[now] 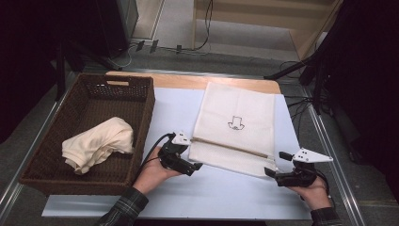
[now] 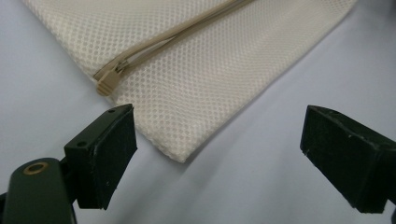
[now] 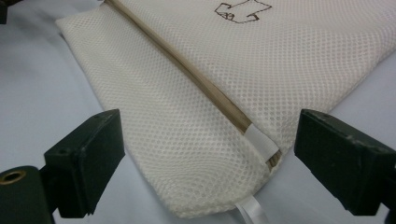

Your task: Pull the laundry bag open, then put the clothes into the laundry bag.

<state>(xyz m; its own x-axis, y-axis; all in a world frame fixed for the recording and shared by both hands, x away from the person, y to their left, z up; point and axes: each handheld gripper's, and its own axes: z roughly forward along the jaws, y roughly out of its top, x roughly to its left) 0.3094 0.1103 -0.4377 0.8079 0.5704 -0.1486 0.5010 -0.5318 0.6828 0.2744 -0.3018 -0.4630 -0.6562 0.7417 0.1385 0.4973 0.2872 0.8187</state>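
A cream mesh bag [image 1: 235,125] with a tan zipper [image 1: 230,147] and a small dark printed emblem lies flat on the pale table cover. My left gripper [image 1: 189,153] sits at the bag's near left corner. Its jaws stand wide apart, and the corner of the bag [image 2: 205,70] and the zipper pull [image 2: 106,84] lie just ahead, untouched. My right gripper [image 1: 276,164] is at the near right corner, also open. There the bag [image 3: 187,121] lies between the pads without touching them, beside the zipper's end [image 3: 261,144] and a white ribbon tab [image 3: 250,207].
A brown wicker basket [image 1: 143,108] stands at the left with a bundled cream cloth [image 1: 99,143] inside. The pale cover [image 1: 221,193] stretches to the table's front edge. Metal rails run along both table sides; cables and dark stands lie beyond the far edge.
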